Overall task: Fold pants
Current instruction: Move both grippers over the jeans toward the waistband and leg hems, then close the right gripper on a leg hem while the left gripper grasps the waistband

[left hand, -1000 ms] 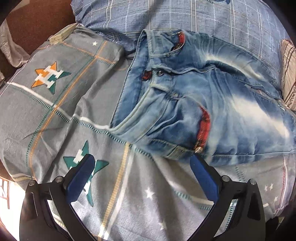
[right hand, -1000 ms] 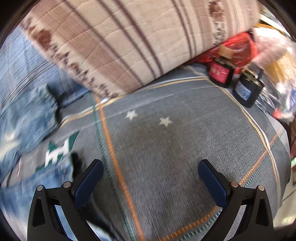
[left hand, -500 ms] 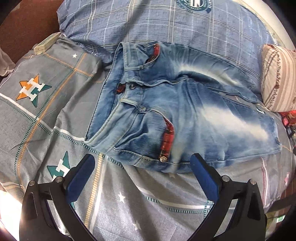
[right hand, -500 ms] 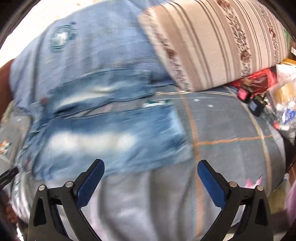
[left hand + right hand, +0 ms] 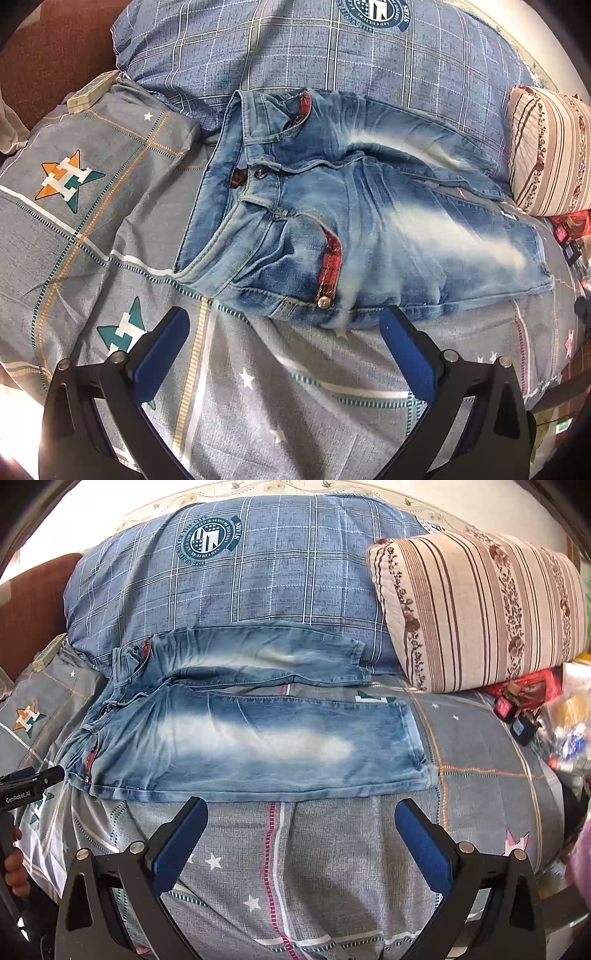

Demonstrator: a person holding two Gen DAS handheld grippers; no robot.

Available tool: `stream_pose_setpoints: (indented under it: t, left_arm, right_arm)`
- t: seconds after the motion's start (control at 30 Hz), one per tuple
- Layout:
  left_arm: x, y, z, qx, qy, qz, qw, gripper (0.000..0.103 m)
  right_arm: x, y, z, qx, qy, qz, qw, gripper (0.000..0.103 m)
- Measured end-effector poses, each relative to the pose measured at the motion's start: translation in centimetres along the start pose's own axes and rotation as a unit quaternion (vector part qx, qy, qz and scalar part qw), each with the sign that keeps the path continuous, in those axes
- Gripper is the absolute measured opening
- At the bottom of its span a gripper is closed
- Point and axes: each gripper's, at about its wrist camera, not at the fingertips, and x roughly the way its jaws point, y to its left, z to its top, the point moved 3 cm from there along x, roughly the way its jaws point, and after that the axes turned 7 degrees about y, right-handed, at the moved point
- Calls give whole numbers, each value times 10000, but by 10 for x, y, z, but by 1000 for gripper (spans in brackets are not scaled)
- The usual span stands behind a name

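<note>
Faded blue jeans (image 5: 369, 229) with red pocket trim lie spread on a grey star-patterned bedsheet (image 5: 258, 387), waistband to the left, legs running right. In the right wrist view the jeans (image 5: 258, 738) show both legs side by side, the far leg resting against a blue pillow. My left gripper (image 5: 284, 332) is open and empty, hovering just in front of the near waistband corner. My right gripper (image 5: 301, 819) is open and empty, hovering in front of the near leg's lower edge. The left gripper's tip (image 5: 33, 779) shows at the left edge of the right wrist view.
A large blue plaid pillow (image 5: 240, 576) lies behind the jeans. A beige striped pillow (image 5: 480, 609) sits at the back right. Red and dark small items (image 5: 524, 705) are piled at the right edge of the bed. A grey star pillow (image 5: 92, 166) lies left.
Both grippers have pulled back from the jeans, so more of them shows. The right wrist view swung left from the striped pillow to face the whole jeans. Jaws stayed open.
</note>
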Motion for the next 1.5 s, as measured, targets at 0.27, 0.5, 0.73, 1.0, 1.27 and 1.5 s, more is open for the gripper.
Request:
stream_pose_setpoints:
  t: [0.27, 0.5, 0.73, 1.0, 1.27, 1.5]
  left_arm:
    - [2, 13, -8, -204, 88, -48, 9997, 103]
    - [9, 21, -16, -27, 125, 149, 9998, 103]
    - [14, 30, -15, -150, 258, 122, 9995, 103]
    - [25, 9, -1, -61, 584, -95, 9982, 103]
    - [41, 30, 26, -1117, 1010, -863, 9848, 103]
    - [67, 59, 36, -2078, 1371, -1437, 9578, 103]
  right_arm:
    - [14, -36, -3, 263, 145, -510, 9982, 102]
    - [23, -66, -16, 557, 190, -666, 9960, 102]
    - [34, -104, -28, 914, 352, -844, 9916, 102]
    - [44, -111, -24, 950, 402, -608, 9928, 102]
    - [84, -162, -5, 2000, 864, 436, 9750, 101]
    - [128, -155, -2, 2769, 1319, 1799, 9346, 99]
